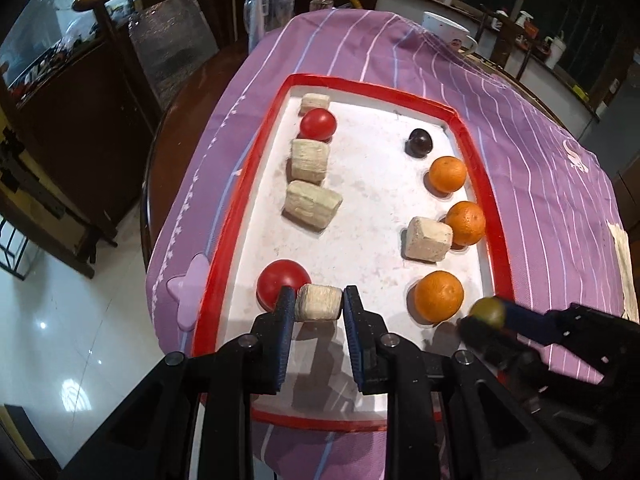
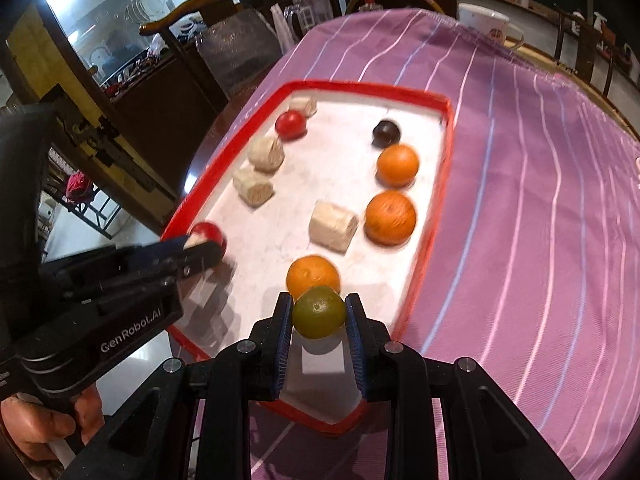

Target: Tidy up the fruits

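Purple striped cloth (image 1: pixel 540 184) covers the table; on it sits the white tray w/ red rim (image 1: pixel 482 184), taking up most of the workspace. Tray contents run in two columns. Left col: pale cut blocks (image 1: pixel 312 204) w/ two red tomatoes (image 1: pixel 282 282) among them. Right col: dark plum-like fruit (image 1: pixel 419 142) at the far end, then three oranges (image 1: pixel 439 296) coming nearer, plus one more pale block (image 1: pixel 427 239) touching the middle orange.

Left gripper (image 1: pixel 319 304) is clamped tight on a pale block piece (image 1: pixel 319 303), held above the near-left part of the tray, just beside the near tomato. Right gripper (image 2: pixel 319 312) is closed on a small green fruit (image 2: pixel 319 311), held over the near-right end of the tray, right by the nearest orange (image 2: pixel 313 276).

Risks, as I judge them: round green fruit is pinched only at its sides, so a tilt or jolt could pop it out & it'd roll; the red rim should stop it inside the tray, but outside the cloth slopes off. Setting it down too close to the near orange could nudge that orange out of line. Left side: lowering the block beside the tomato may push the tomato toward the rim. Both grippers work the same near end, so they could clash.

Room: centre strip of tray btwn the columns is bare & the best lane. Right rim sits close to the oranges, little slack there. Near end has free floor under both grippers.
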Demonstrator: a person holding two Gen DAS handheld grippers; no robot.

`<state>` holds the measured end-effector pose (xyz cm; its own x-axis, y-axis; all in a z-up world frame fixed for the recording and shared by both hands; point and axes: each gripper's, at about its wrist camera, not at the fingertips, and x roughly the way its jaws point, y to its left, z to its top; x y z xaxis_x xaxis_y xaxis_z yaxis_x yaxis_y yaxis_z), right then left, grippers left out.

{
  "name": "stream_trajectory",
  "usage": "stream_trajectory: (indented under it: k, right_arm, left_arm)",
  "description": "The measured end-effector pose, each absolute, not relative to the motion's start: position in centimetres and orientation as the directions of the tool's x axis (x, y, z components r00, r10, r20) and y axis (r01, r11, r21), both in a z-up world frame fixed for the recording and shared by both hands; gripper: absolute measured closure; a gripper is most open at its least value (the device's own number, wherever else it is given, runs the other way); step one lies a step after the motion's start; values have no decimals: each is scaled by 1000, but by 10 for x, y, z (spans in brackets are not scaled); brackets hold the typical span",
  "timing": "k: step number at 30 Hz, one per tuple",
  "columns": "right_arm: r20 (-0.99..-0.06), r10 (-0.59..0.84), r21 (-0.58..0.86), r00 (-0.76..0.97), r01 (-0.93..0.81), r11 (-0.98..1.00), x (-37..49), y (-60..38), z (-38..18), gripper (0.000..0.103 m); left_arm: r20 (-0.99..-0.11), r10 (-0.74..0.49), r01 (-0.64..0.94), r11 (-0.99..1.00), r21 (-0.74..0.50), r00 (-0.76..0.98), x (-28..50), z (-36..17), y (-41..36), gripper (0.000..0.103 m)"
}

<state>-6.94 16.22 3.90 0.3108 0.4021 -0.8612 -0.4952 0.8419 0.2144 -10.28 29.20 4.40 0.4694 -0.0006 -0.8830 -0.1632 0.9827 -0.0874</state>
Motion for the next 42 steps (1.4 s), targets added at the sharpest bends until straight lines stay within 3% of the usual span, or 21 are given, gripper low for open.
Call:
stream_trajectory:
  k: [16, 22, 33, 38, 42]
  right_arm:
    - [-872, 381, 211, 307, -466, 859, -65, 163, 32, 73]
    - [-862, 398, 218, 313, -480, 850, -65, 162, 37, 70]
    - [-830, 401, 226, 388, -424, 877, -58, 134, 53, 67]
    - [-828, 393, 237, 400, -385, 892, -54, 118, 56, 67]
    - [-823, 393, 230, 410, -392, 890, -57, 112, 61, 67]
  left_arm:
    - [-873, -109, -158, 966, -206, 475, -90, 47, 298, 78]
    - [-863, -142, -183, 948, -259, 485, -89, 52, 302, 61]
    - [-865, -107, -236, 939, -250, 491, -92, 59, 303, 47]
    - [-861, -46, -259, 944, -203, 506, -99, 69, 299, 45]
    - [-844, 16, -272, 950, -155, 537, -108, 82, 288, 36]
